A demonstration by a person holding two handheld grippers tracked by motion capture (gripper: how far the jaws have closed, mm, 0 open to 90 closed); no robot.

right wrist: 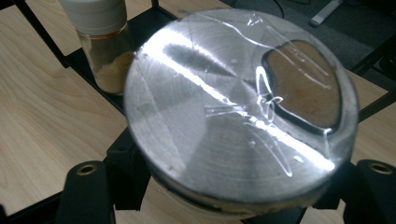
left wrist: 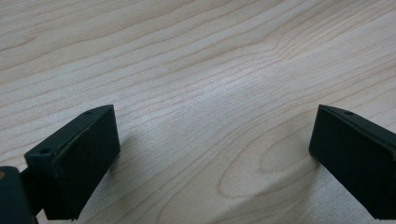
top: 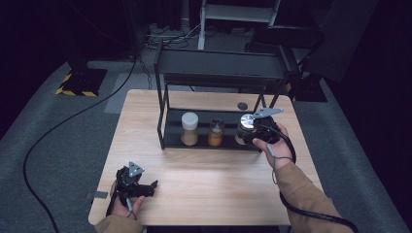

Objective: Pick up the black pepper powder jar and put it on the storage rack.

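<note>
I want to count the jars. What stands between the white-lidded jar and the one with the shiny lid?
One small jar with orange spice stands between them on the rack, in the high view.

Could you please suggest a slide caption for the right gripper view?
Right gripper clamps a jar with a shiny metal lid, beside a white-capped spice jar on the black rack.

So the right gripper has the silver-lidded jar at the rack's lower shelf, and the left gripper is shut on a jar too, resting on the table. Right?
Not quite. The left gripper holds nothing: the left gripper view shows its jaws wide apart over bare table. The rest stands: the right gripper grips the silver-lidded jar at the rack's lower shelf.
</note>
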